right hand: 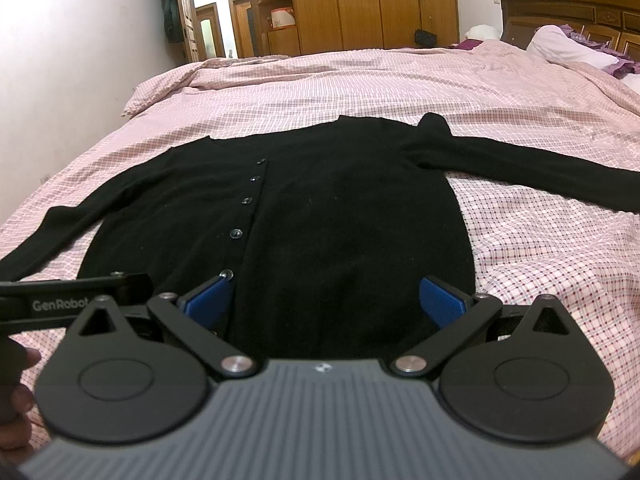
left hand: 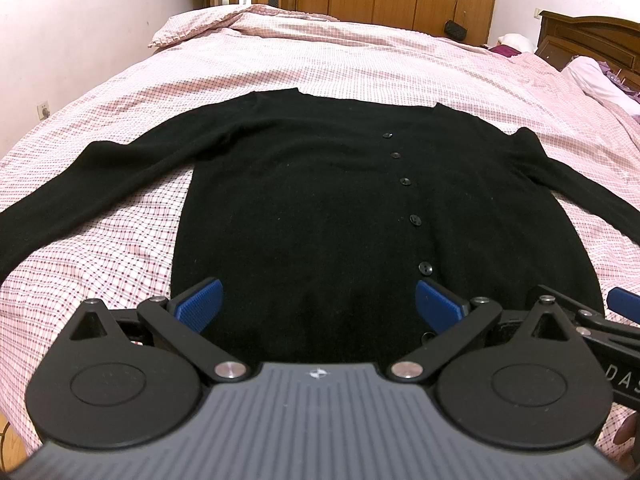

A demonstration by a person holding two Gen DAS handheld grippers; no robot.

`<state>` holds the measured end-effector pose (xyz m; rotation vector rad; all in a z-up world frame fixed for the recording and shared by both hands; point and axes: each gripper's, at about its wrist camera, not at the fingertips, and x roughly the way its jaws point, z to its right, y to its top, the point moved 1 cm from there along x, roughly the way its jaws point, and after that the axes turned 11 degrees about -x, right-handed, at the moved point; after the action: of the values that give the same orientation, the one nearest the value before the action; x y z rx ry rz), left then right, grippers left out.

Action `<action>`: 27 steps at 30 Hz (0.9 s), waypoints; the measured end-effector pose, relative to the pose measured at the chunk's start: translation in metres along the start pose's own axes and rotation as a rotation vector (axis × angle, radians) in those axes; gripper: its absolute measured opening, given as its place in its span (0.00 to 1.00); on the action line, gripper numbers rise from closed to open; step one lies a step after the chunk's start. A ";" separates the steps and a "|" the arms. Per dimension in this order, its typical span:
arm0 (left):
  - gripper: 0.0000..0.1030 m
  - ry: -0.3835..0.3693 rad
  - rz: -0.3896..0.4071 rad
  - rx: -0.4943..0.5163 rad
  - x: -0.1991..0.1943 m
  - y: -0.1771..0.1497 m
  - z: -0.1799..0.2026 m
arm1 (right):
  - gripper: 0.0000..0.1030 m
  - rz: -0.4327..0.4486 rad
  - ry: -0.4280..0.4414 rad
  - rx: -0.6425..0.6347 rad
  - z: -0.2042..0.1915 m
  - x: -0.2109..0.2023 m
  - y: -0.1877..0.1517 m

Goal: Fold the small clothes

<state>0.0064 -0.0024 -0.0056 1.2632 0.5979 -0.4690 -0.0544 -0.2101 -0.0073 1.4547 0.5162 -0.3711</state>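
Both tongs, left tongs [left hand: 319, 303] and right tongs [right hand: 326, 300], wide open at frame bottom over black cardigan [left hand: 320, 200] hem, likely to pinch just one layer or snag bedsheet [left hand: 120, 256].

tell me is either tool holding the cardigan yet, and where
Nothing is held. The left tool and right tool are both open near the hem of the black cardigan, which lies flat.
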 end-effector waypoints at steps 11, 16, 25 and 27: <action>1.00 0.000 0.003 0.002 -0.002 0.000 0.000 | 1.00 -0.001 0.001 0.001 0.000 0.001 -0.001; 1.00 0.000 0.003 0.003 -0.002 0.000 0.000 | 1.00 -0.003 0.001 0.003 0.001 0.002 -0.002; 1.00 0.001 -0.004 0.003 -0.004 -0.001 0.001 | 1.00 -0.010 0.009 0.004 -0.003 0.006 -0.003; 1.00 0.002 -0.008 0.003 0.000 -0.001 0.000 | 1.00 -0.008 0.015 0.005 -0.002 0.006 -0.003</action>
<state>0.0059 -0.0029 -0.0065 1.2644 0.6043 -0.4755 -0.0513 -0.2075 -0.0127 1.4611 0.5337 -0.3684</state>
